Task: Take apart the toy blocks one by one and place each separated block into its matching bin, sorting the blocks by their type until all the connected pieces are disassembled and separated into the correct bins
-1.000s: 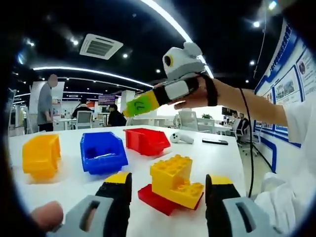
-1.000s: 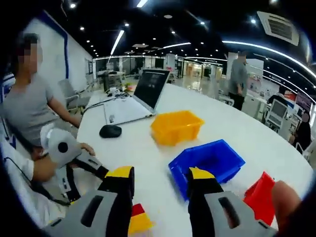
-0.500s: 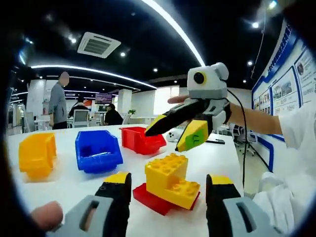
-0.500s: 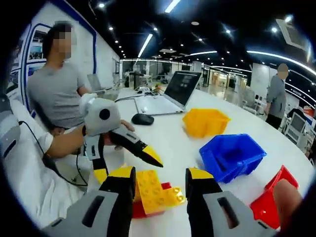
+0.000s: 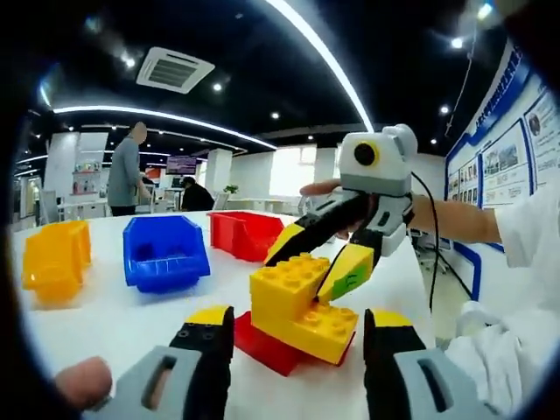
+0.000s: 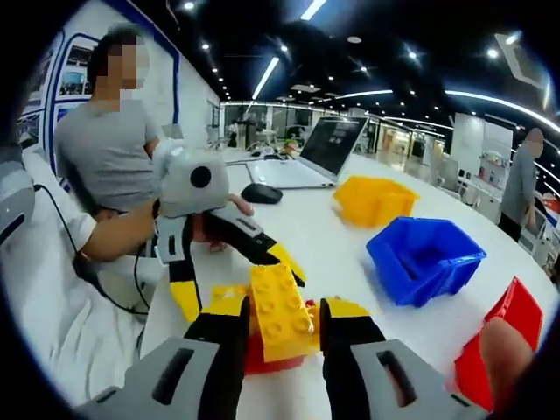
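A stack of toy blocks sits on the white table (image 5: 131,324): a yellow block (image 5: 284,289) stands on a second yellow block (image 5: 328,328), over a flat red block (image 5: 267,346). My left gripper (image 5: 297,332) is open, its jaws on either side of the stack's near end. My right gripper (image 5: 315,262) comes in from the right, open, fingers straddling the upper yellow block. In the right gripper view that yellow block (image 6: 280,306) lies between my right gripper's (image 6: 284,319) jaws, and the left gripper (image 6: 238,282) reaches in with spread fingers around the stack's base.
Yellow bin (image 5: 52,262), blue bin (image 5: 162,249) and red bin (image 5: 245,232) stand in a row on the table. Also there are a laptop (image 6: 324,153) and a mouse (image 6: 262,192). A person (image 6: 105,149) sits at the table edge; another person (image 5: 127,175) stands far off.
The right gripper has come down from above the table and now straddles the upper yellow block. Both cameras have closed in on the stack.
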Demonstrator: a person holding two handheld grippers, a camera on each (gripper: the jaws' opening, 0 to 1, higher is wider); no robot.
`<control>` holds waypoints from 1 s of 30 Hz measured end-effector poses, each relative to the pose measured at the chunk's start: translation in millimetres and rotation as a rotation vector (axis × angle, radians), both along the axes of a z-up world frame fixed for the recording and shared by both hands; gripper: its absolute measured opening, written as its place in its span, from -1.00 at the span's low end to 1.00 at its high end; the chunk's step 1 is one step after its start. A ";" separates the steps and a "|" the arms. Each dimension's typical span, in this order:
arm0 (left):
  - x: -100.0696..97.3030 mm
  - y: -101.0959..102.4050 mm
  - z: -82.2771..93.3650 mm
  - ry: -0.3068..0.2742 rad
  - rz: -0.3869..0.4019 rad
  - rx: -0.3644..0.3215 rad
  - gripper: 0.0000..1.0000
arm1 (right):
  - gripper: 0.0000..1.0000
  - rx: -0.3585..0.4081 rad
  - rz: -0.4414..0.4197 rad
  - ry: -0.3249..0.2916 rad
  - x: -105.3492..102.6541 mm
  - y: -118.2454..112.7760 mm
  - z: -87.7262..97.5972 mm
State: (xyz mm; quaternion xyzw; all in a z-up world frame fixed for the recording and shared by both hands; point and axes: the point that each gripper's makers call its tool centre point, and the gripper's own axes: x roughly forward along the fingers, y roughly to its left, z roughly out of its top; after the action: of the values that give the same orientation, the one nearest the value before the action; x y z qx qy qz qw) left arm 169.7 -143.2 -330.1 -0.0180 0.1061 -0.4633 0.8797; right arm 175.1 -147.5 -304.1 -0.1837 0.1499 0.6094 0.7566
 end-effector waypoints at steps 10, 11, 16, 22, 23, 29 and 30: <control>4.0 0.2 -4.2 -0.013 0.017 0.017 -0.01 | -0.47 0.036 -0.051 0.071 -3.0 11.0 1.3; 4.2 0.5 -4.3 -0.018 0.021 0.023 -0.01 | -0.47 0.032 -0.056 0.077 -3.6 10.6 1.6; 5.0 -2.2 -6.0 -0.052 0.032 0.065 -0.05 | -0.49 0.043 -0.108 0.202 -6.9 9.1 4.0; 7.1 -1.7 -6.9 -0.075 0.040 0.095 -0.10 | -0.52 0.038 -0.140 0.300 -9.5 8.0 2.8; 8.3 -1.5 -6.8 -0.083 0.045 0.104 -0.11 | -0.52 0.029 -0.143 0.301 -10.1 7.4 1.4; 10.0 -0.7 -6.3 -0.052 0.064 0.084 -0.11 | -0.49 -0.008 -0.113 0.058 -12.2 11.9 -2.4; 10.1 -0.7 -6.3 -0.047 0.067 0.081 -0.11 | -0.49 -0.027 -0.125 0.028 -12.1 12.0 -3.8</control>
State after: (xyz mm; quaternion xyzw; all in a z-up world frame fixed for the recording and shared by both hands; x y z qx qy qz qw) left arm 179.8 -143.9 -336.4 0.0252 0.1034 -0.4290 0.8970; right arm 163.0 -135.5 -307.9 -0.1756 0.1800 0.5615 0.7884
